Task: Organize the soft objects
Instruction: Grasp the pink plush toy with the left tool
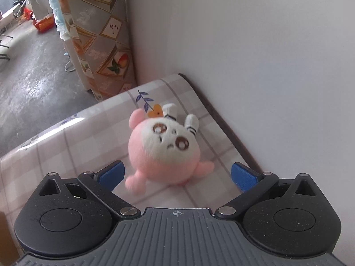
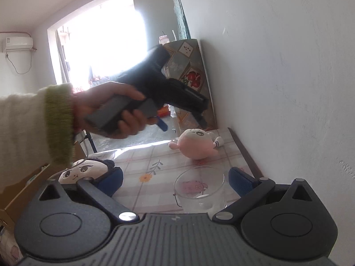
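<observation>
Left tool (image 1: 177, 175) is spread wide with nothing between its blue pads (image 1: 112, 174); I have it poised above and just short of the pink plush toy (image 1: 164, 153), which lies face-up on the bench (image 1: 55, 150) close to the white wall (image 1: 266, 66). The plush sits roughly centred in the gap, its lower feet nearest the pads, so I judge this as the lining-up step before a grasp: the wide opening suits a round, squashy body that needs room on both sides.

Right tool (image 2: 175, 180) is likewise open and empty. From its camera I see my left hand (image 2: 111, 110) gripping the other tool's handle above the bench, angled down toward that same pink plush toy (image 2: 195, 144) at the far end near the wall. A clear glass bowl (image 2: 199, 184) stands on the bench just ahead of the right tool, between its pads in the view, though I cannot tell whether they touch it. A second plush with a drawn face and dark hair (image 2: 88, 170) lies at the left, partly hidden behind the left-side pad. A cardboard box (image 2: 20, 190) sits beyond the bench edge; possibly that is where the soft things go, but nothing confirms it.
</observation>
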Action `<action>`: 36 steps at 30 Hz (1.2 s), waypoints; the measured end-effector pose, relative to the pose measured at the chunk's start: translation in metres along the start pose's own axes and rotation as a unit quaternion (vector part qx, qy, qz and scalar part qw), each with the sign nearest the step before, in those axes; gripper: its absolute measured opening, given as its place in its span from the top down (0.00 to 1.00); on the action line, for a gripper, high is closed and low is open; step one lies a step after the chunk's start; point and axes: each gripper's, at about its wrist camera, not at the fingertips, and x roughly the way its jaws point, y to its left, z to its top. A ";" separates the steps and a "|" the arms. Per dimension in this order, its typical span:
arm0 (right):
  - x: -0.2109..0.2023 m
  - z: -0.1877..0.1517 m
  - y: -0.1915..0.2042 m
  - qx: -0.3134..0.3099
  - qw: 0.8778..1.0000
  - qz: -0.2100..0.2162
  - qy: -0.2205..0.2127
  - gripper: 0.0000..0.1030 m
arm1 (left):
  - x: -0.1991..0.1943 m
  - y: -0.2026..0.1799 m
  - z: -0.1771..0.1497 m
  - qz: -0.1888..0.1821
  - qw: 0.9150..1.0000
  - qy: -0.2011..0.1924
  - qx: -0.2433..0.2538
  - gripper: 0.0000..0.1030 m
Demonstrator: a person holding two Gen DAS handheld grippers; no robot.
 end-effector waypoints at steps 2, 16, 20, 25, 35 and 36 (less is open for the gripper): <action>0.005 -0.002 -0.004 0.001 1.000 0.004 0.006 0.00 | 0.019 -0.003 0.010 0.012 1.000 0.005 -0.001 0.00; 0.020 -0.008 -0.015 0.010 1.000 0.018 0.017 0.00 | 0.080 -0.008 0.025 0.103 0.993 0.047 0.024 0.00; 0.019 -0.009 -0.016 0.006 1.000 0.020 0.017 0.00 | 0.082 -0.002 0.032 0.088 0.995 0.048 0.012 0.00; 0.023 -0.012 -0.021 0.016 0.999 0.024 0.019 0.00 | 0.086 -0.007 0.029 0.092 0.993 0.061 0.049 0.00; 0.020 -0.013 -0.025 0.019 1.000 0.017 0.015 0.00 | 0.106 0.002 0.020 0.090 0.992 0.089 0.029 0.12; 0.019 -0.013 -0.025 0.021 1.000 0.017 0.015 0.00 | 0.104 0.003 0.020 0.090 0.992 0.085 0.024 0.13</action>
